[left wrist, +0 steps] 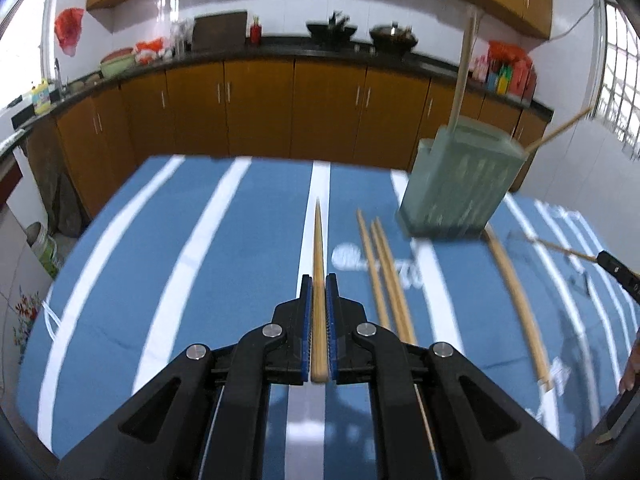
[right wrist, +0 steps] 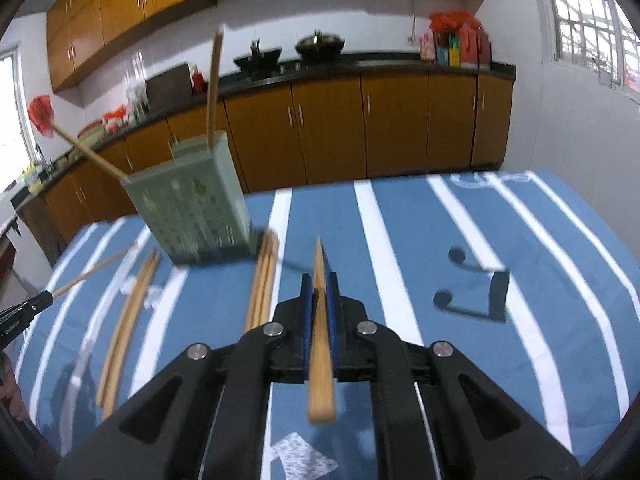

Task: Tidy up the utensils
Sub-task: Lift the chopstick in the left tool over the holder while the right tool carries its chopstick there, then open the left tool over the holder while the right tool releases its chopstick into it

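Both views are bright with daylight. A window (left wrist: 620, 80) at the right edge of the left wrist view is overexposed, and another window (right wrist: 588, 20) in the right wrist view is also washed out. The white wall tiles (left wrist: 168, 4) show small glare spots. Motion blur smears the green holder (left wrist: 464, 184) and the loose chopsticks (left wrist: 384, 272), while the black gripper bodies stay sharp. Soft shadows lie on the striped cloth (right wrist: 480, 280). The fisheye lens bends the cabinets (left wrist: 256, 104) and darkens the corners.
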### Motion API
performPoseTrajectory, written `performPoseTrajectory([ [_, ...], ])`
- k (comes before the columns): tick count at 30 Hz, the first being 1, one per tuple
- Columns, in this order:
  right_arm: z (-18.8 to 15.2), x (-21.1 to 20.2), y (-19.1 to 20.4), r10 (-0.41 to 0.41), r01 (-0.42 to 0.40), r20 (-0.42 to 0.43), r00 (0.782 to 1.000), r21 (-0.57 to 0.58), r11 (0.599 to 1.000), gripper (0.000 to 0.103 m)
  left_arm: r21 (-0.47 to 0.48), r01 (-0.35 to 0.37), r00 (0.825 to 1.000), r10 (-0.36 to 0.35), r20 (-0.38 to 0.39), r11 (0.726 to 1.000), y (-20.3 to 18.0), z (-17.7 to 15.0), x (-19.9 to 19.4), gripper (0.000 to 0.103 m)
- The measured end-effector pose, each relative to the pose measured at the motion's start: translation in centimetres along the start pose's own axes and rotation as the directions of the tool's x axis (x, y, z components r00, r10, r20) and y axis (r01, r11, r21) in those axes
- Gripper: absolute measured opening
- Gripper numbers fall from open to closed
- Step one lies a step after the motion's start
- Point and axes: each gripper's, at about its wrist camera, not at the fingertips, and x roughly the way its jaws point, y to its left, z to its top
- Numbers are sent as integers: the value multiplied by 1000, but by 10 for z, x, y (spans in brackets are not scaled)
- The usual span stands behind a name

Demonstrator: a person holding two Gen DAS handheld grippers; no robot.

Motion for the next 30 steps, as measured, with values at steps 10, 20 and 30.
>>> performPoseTrajectory([
  [10, 28, -25, 4, 10, -10, 113, 994, -4, 1000, 8, -6, 50, 991, -48, 129, 999, -4, 37, -33, 7],
  [20, 62, -59, 14, 76, -71, 213, 974, -30, 997, 8, 39, 106, 973, -112, 202, 994, -17, 62, -62, 7],
  [30, 121, -108, 32, 268, -267, 295, 917, -47, 963, 8, 100, 198, 915, -220, 339, 975, -57, 104, -104, 7],
])
